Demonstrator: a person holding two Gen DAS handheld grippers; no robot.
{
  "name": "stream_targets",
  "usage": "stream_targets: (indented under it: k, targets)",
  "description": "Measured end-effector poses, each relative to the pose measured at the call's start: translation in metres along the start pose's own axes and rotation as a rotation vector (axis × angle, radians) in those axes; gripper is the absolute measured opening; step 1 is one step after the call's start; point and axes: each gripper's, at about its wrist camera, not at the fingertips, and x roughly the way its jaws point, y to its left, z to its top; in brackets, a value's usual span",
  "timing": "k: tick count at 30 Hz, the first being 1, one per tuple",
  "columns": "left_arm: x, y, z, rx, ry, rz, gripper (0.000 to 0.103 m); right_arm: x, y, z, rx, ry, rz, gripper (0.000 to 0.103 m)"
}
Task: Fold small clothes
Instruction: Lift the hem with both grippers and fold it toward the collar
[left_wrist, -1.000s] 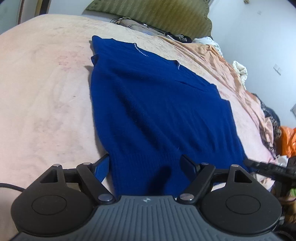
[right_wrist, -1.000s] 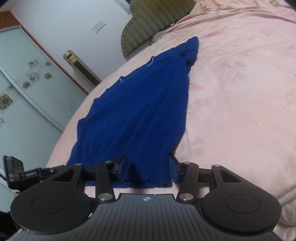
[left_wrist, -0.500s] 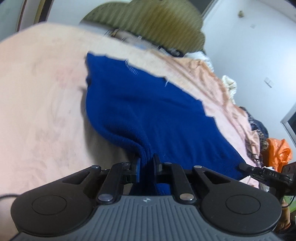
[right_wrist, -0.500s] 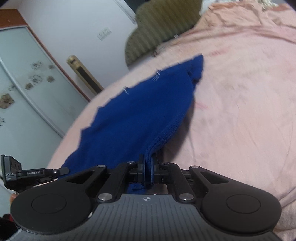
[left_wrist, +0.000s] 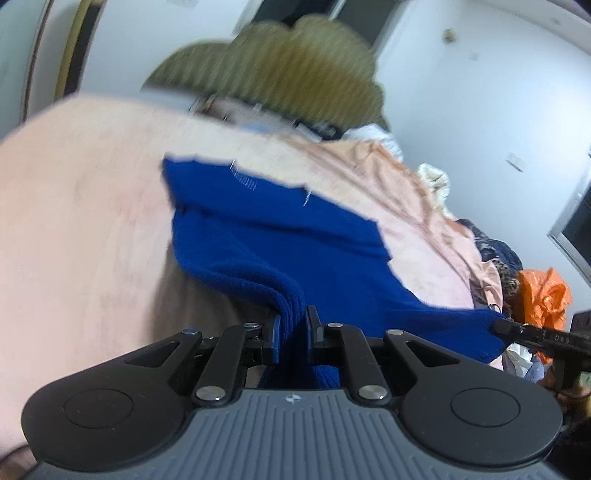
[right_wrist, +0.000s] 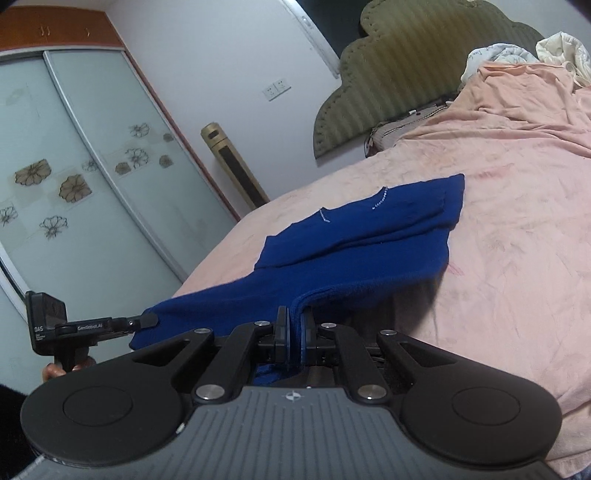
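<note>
A blue sweater (right_wrist: 369, 251) lies on a bed with a pink sheet (right_wrist: 517, 221). The near edge of the sweater is lifted off the bed, and the far part with the neck lies flat. The left gripper (left_wrist: 293, 328) pinches one corner of the near edge. The right gripper (right_wrist: 294, 328) pinches the other corner. Both have cloth squeezed tight between their fingers. A green headboard (right_wrist: 406, 74) stands at the far end of the bed.

home bedroom | bed, pink sheet (right_wrist: 517, 206) | padded olive headboard (right_wrist: 406, 74) | sliding floral-glass wardrobe doors (right_wrist: 74, 177) | wall sockets (right_wrist: 276, 88)
</note>
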Motion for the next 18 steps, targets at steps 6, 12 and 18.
stream_targets:
  k: [6, 12, 18]
  targets:
    - [0.013, 0.0, -0.005, 0.025, 0.03, 0.038, 0.012, 0.018, -0.021, -0.012, 0.092, 0.016, -0.03, 0.008]
    - [0.011, -0.006, 0.005, 0.061, -0.048, 0.076, 0.013, 0.028, -0.031, -0.01, 0.122, -0.014, -0.034, 0.008]
    - [0.027, -0.019, 0.02, 0.127, -0.11, 0.119, 0.013, 0.044, -0.045, 0.002, 0.168, -0.07, -0.036, 0.008]
